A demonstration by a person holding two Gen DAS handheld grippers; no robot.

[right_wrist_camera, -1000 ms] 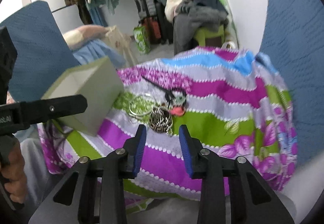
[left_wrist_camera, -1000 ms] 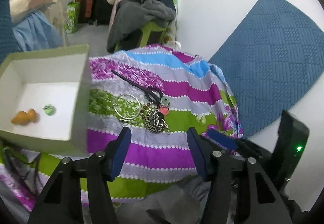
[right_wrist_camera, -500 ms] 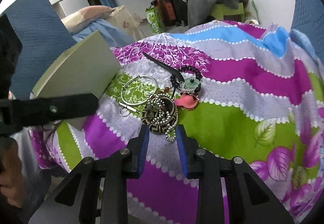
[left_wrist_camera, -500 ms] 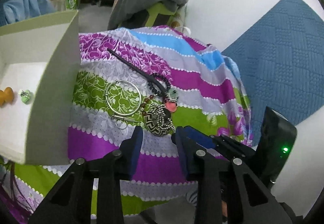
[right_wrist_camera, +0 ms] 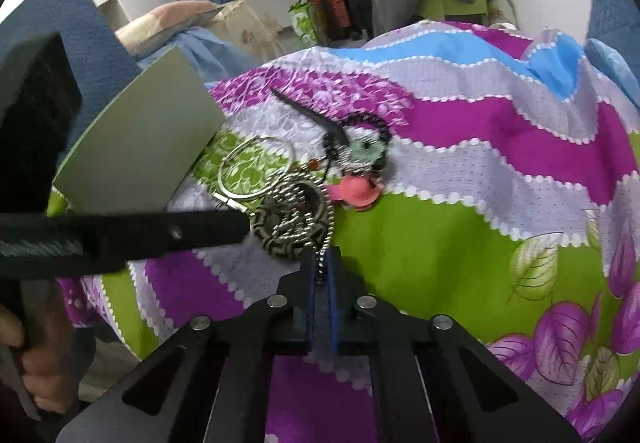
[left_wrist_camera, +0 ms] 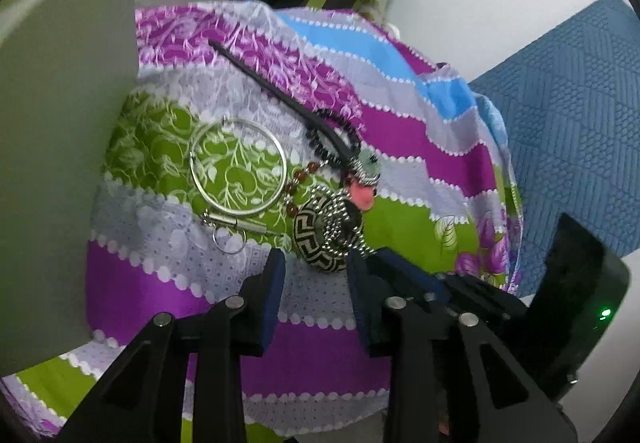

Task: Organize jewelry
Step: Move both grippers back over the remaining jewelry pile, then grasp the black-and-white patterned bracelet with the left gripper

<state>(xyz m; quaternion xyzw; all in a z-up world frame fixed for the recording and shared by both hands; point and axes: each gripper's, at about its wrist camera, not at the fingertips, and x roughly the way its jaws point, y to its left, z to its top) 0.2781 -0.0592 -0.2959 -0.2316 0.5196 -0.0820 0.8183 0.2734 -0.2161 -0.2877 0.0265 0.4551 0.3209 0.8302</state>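
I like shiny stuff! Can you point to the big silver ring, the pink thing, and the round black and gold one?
Big silver ring (left_wrist_camera: 239,167): left wrist view, its lower rim.
Pink thing (right_wrist_camera: 354,191): right wrist view, its middle.
Round black and gold piece (left_wrist_camera: 316,239): left wrist view, patterned face.

Worktop covered w/ striped floral cloth (left_wrist_camera: 400,123), purple/green/grey/blue. On it: grey-green box (left_wrist_camera: 60,163) at left edge, silver bangle (left_wrist_camera: 238,167) beside it, small key ring (left_wrist_camera: 228,239), black cord (left_wrist_camera: 272,87), bead strands, pink charm (right_wrist_camera: 354,191), patterned round pendant (left_wrist_camera: 324,239) w/ ball chain (right_wrist_camera: 322,255) draped over it.
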